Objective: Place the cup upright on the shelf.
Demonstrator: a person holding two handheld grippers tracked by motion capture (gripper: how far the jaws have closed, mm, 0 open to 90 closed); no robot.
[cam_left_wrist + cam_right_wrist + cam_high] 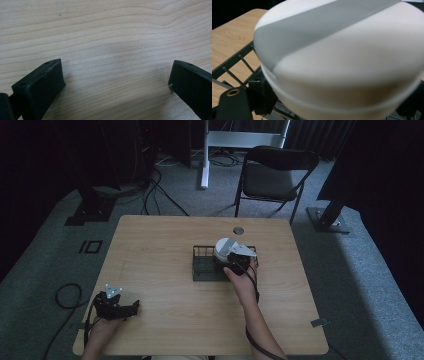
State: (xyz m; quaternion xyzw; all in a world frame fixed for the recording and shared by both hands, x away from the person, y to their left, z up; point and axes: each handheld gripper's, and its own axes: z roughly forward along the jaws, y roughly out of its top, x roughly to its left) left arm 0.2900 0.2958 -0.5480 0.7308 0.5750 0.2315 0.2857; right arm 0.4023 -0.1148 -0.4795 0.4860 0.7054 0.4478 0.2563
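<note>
A white bowl (224, 248) with a grey band hangs over the right end of a black wire rack (201, 270) in the middle of the wooden table (160, 245). My right gripper (231, 259) is shut on it from the near side. In the right gripper view the bowl (342, 55) looms close and blurred, with a black jaw at each lower side of my right gripper (337, 105) and the rack (234, 67) behind at left. My left gripper (131, 308) rests low at the table's near-left corner; its jaws (116, 75) stand wide open over bare wood.
A round cable hole (238, 230) lies in the table just beyond the rack. A folding chair (275, 170) stands behind the table, with a white stand leg (204, 165) and cables (155, 190) on the floor. A cable loop (67, 295) lies left of the table.
</note>
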